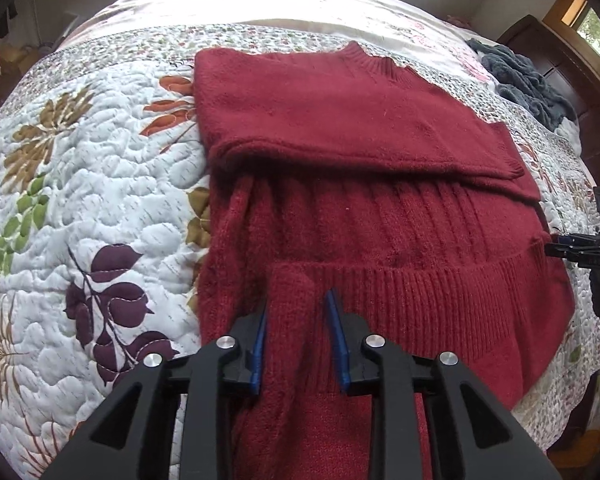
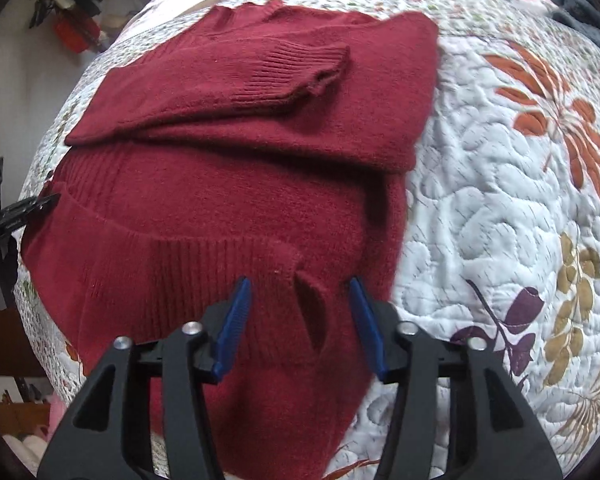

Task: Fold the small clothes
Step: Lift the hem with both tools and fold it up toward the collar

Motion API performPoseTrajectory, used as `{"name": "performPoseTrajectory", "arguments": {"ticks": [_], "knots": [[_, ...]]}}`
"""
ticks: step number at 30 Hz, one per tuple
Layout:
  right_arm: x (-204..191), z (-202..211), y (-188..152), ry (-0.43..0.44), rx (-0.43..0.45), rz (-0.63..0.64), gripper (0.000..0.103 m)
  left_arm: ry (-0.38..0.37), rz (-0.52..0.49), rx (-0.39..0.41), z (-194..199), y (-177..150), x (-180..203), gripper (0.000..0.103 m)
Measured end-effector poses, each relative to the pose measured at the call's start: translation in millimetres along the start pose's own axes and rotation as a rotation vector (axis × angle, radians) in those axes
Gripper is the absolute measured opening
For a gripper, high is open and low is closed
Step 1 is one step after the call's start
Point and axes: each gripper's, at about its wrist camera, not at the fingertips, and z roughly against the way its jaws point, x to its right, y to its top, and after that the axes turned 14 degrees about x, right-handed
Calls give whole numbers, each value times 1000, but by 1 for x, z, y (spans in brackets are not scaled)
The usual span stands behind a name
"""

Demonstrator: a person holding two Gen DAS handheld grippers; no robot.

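A dark red knit sweater (image 1: 340, 112) lies on the quilted bed, collar at the far end, with one sleeve (image 2: 284, 76) folded across its chest. Its ribbed hem (image 1: 420, 292) is raised toward me. My left gripper (image 1: 298, 320) is shut on a bunched ridge of the hem at the sweater's left corner. The jaws of my right gripper (image 2: 300, 300) stand apart, open, around a loose fold of the hem at the right corner. Each gripper also shows at the sweater's edge in the other view: the right gripper (image 1: 556, 246), the left gripper (image 2: 36, 206).
The quilt (image 1: 80, 200) with its leaf pattern spreads wide to the left of the sweater and, in the right wrist view, to the right (image 2: 500, 220). A grey-blue fleece garment (image 1: 528, 80) lies bunched at the far right by a dark wooden headboard (image 1: 560, 64).
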Motion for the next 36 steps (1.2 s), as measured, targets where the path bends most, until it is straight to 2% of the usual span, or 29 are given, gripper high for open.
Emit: {"name": "performPoseTrajectory", "arguments": {"ticks": [1, 3, 5, 7, 10, 15, 21, 26, 30, 36], "knots": [[-4, 2, -1, 9, 3, 15, 22, 2, -7, 9, 4, -1, 3, 10], [-13, 8, -4, -9, 10, 74, 11, 3, -28, 31, 11, -3, 6, 8], [-22, 18, -7, -12, 30, 122, 9, -6, -44, 56, 21, -4, 12, 7], [-22, 30, -8, 6, 53, 107, 5, -18, -66, 88, 35, -7, 19, 7], [-23, 58, -11, 60, 105, 82, 5, -40, -86, 142, 60, -8, 27, 7], [-22, 96, -3, 118, 192, 19, 5, -76, -39, 231, 93, 6, 24, 7], [-6, 132, 38, 129, 323, -40, 5, -88, -3, 348, 105, 62, 25, 7], [5, 132, 100, 83, 384, -60, 5, -64, 12, 436, 87, 131, 32, 7], [17, 114, 148, 14, 401, -88, 5, -34, 21, 464, 58, 176, 31, 7], [43, 68, 195, -72, 375, -143, 5, 21, 65, 437, -1, 209, 17, 7]]}}
